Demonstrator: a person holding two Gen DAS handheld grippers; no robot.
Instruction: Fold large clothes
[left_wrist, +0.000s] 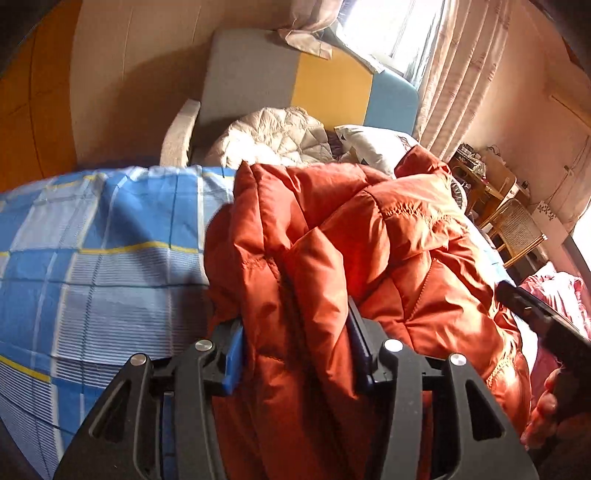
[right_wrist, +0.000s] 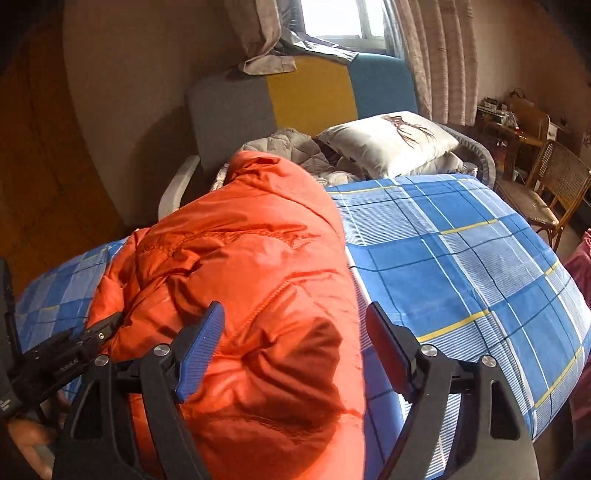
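Observation:
An orange puffer jacket (left_wrist: 369, 243) lies bunched on a bed with a blue plaid sheet (left_wrist: 92, 240). My left gripper (left_wrist: 295, 343) is shut on a thick fold of the jacket at its near edge; the fabric fills the gap between the blue pads. In the right wrist view the jacket (right_wrist: 251, 266) covers the left half of the bed sheet (right_wrist: 461, 266). My right gripper (right_wrist: 295, 332) is open, its fingers standing on either side of the jacket's right edge, just above it. The left gripper also shows in the right wrist view (right_wrist: 92, 332) at the jacket's left edge.
A grey, yellow and blue headboard (left_wrist: 325, 85) stands behind the bed. A white quilted jacket (left_wrist: 273, 136) and a pillow (right_wrist: 388, 140) lie at the far end. A wicker chair (right_wrist: 550, 192) and a cluttered desk (left_wrist: 484, 173) stand right. Pink cloth (left_wrist: 557, 295) lies at right.

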